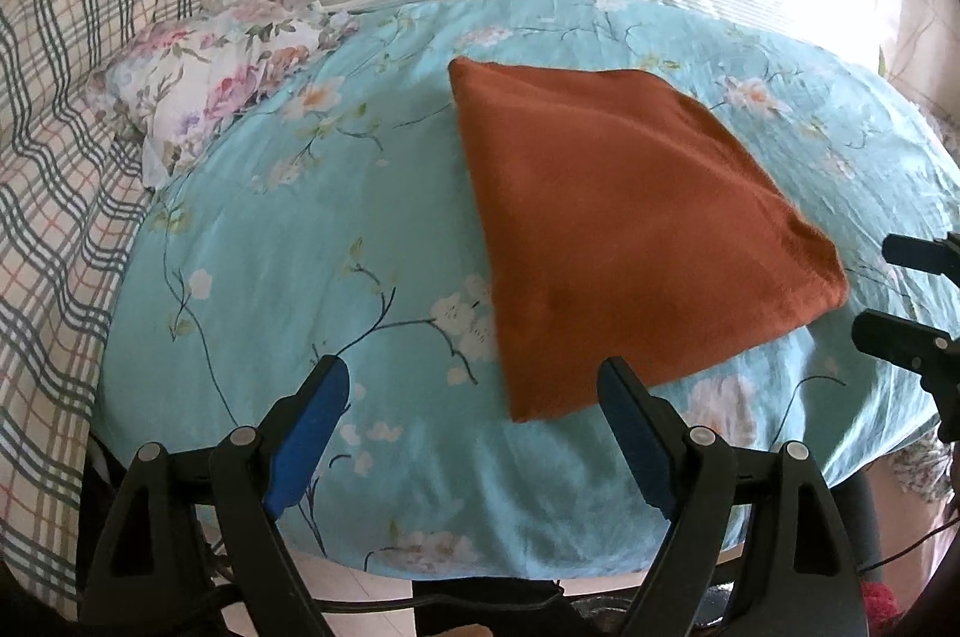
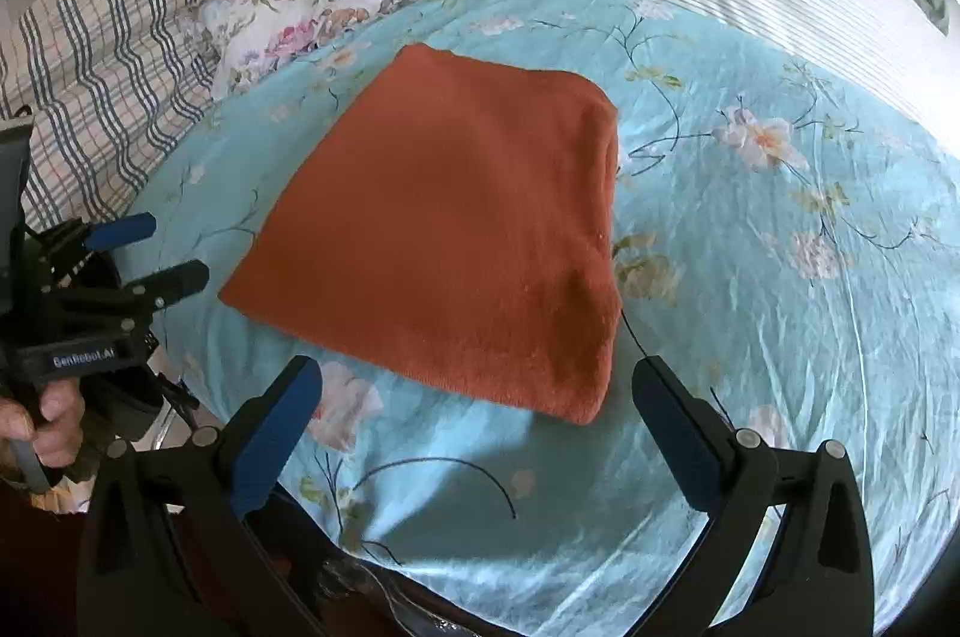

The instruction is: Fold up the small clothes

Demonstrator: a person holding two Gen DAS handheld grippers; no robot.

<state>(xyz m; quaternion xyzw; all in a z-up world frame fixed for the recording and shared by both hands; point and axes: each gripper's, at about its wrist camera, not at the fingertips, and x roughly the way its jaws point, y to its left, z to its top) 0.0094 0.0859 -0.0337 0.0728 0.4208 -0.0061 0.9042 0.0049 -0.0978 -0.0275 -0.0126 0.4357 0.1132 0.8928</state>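
Beyond both released, empty tongs (image 1: 474,385) (image 2: 480,385), the folded rust cloth (image 1: 624,241) lies flat on the floral sheet (image 1: 300,241).

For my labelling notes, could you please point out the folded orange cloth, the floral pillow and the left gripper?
folded orange cloth (image 2: 456,223), right wrist view, middle of its top face.
floral pillow (image 1: 210,90), left wrist view, centre of its case.
left gripper (image 1: 474,388), left wrist view, midway between its fingertips.

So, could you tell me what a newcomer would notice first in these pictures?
A folded rust-orange cloth lies flat in the middle of a turquoise floral bedsheet. Both tongs, left and right, hang open at its near edge, touching nothing. A plaid quilt bunches up on the left.
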